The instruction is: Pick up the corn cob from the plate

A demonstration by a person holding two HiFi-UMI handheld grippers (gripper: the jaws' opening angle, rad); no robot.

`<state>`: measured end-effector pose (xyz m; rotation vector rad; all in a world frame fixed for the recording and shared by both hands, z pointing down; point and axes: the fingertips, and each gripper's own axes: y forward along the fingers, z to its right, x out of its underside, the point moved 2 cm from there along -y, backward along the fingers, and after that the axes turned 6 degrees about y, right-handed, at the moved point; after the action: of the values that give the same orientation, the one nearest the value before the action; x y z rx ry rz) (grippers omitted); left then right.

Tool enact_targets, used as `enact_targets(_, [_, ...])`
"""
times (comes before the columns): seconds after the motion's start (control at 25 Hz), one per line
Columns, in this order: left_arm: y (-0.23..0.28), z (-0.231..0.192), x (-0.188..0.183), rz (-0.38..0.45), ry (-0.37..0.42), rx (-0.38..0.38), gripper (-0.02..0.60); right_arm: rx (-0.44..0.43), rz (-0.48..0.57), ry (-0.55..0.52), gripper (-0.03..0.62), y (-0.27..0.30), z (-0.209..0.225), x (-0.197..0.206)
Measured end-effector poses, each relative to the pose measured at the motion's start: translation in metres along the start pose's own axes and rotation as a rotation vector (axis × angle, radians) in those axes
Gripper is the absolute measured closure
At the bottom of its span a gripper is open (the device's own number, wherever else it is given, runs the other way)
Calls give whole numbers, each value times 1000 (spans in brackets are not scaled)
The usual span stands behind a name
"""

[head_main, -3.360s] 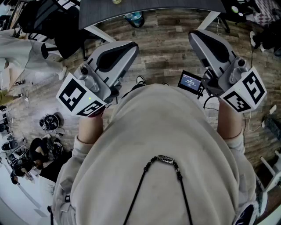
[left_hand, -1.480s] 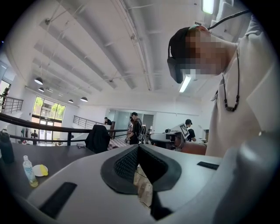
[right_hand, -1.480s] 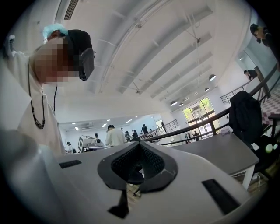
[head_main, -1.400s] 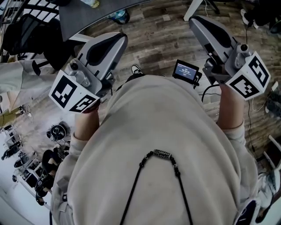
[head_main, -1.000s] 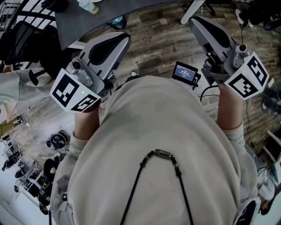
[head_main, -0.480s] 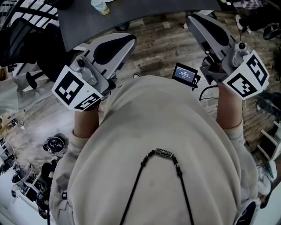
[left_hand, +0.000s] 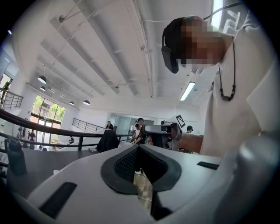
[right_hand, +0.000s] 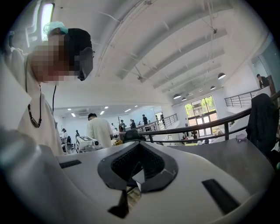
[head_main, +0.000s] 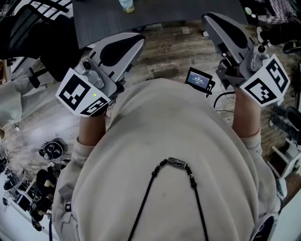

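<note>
Room: open hall under a white beamed ceiling [left_hand: 109, 52] with hanging lamps.
Floor [head_main: 174, 47]: wood planks, showing between the table and me.
Table [head_main: 188, 12]: dark grey top, along the upper edge of the head view.
Railing [right_hand: 210, 124]: dark bar running behind the table's far side.
People [right_hand: 99, 131]: several stand well beyond the table, small and indistinct.
Bottle [head_main: 126, 4]: clear, standing on the table near its front edge; only its base shows.
Left gripper [head_main: 139, 39]: points toward the table, tip just short of the front edge. The fingers are pressed together with nothing between them.
Right gripper [head_main: 208, 19]: points toward the table, tip level with the front edge in the head view. The fingers are pressed together and empty.
Marker cubes: left cube [head_main: 82, 94] and right cube [head_main: 263, 84] sit at the gripper ends away from the table.
Screen [head_main: 198, 79]: small and lit, on my side of the table, just beside the right gripper.
Sweatshirt [head_main: 174, 132]: pale, filling the head view below the table, with a bead cord [head_main: 178, 163] hanging on it.
Corn cob: I cannot tell where it is, since no view shows it or a plate.
</note>
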<state>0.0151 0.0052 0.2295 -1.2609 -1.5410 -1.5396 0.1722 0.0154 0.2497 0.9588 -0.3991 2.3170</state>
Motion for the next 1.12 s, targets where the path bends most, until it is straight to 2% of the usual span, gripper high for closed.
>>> enact_targets(0.36, [-29,13,6,10,12,-41,574,-26,-18,-21,579,5,-19,11])
enact_targets(0.6, [-53,2,32,-21,-61,-107,574,-43,-56,-56,579,15,-40,17])
enact_targets(0.76, [-70,16,37,21,-77,-106,574,-50,-71,-96,579,15,-56,17])
enact_targets(0.96, [-70,22,37,38,-73,-145,574,-86,-88,-106,579,20,-50,13])
enact_targets(1.12, [-82,32,54,23,-96,-194,574,-121,-114,-65,579,24,-46,40])
